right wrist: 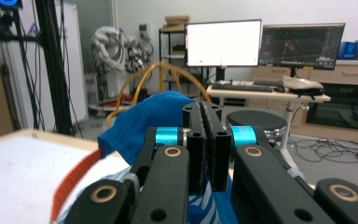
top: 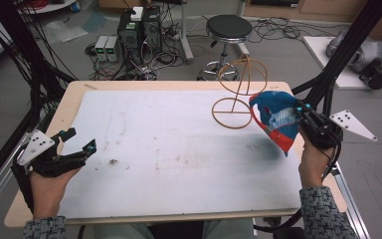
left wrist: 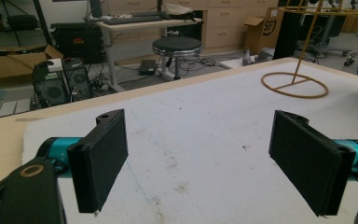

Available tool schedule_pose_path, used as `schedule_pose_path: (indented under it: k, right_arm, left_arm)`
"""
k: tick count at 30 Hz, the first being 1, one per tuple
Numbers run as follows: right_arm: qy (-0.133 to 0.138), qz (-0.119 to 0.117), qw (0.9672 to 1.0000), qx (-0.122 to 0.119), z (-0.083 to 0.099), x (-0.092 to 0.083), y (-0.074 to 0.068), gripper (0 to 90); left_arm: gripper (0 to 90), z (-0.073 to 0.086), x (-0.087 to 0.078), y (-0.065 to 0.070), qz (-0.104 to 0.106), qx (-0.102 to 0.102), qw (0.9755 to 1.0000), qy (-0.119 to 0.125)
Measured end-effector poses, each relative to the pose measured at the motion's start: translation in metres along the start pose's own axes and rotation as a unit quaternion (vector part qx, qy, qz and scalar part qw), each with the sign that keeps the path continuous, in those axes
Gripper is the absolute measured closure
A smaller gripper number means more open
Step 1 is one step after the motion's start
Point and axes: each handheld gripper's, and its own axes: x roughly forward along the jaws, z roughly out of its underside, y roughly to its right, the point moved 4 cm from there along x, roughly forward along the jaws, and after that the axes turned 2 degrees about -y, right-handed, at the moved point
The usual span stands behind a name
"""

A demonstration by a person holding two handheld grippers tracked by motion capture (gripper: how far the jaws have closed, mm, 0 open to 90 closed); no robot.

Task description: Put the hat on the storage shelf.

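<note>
While the right gripper (top: 298, 112), fingers clamped on the blue cap (top: 273, 119), is hovering beside the wire stand (top: 238, 92), it should be lifting the cap crown-first over the stand's top; the left gripper (top: 77, 144) is idling wide open, holding nothing.

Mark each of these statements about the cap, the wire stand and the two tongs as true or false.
1. The right tongs are shut on the blue cap. True.
2. The cap sits on top of the wire stand. False: it hangs from the right tongs beside the stand, clear of the table.
3. The left tongs are open with nothing between them. True.
4. The left tongs grip the stand's ring base. False: they are over the white mat, far from the stand.
5. The stand lies tipped over. False: it stands upright.
</note>
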Motion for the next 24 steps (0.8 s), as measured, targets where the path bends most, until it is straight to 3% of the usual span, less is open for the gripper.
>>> schedule_pose_path:
  k: [9,16,24]
  right_arm:
    - [0.033,0.016,0.9991,0.021,-0.027,-0.001,0.018,88.9]
    - [0.047,0.025,0.9983,0.025,-0.055,0.013,0.030,88.9]
    - [0.053,0.037,0.9977,0.023,-0.073,0.032,0.034,88.8]
  left_arm:
    - [19.6,0.000,0.000,0.000,0.001,0.000,1.0000,-0.001]
    - [19.6,0.000,0.001,0.001,0.003,0.000,1.0000,-0.001]
    - [19.6,-0.001,0.001,0.002,0.006,0.003,1.0000,-0.002]
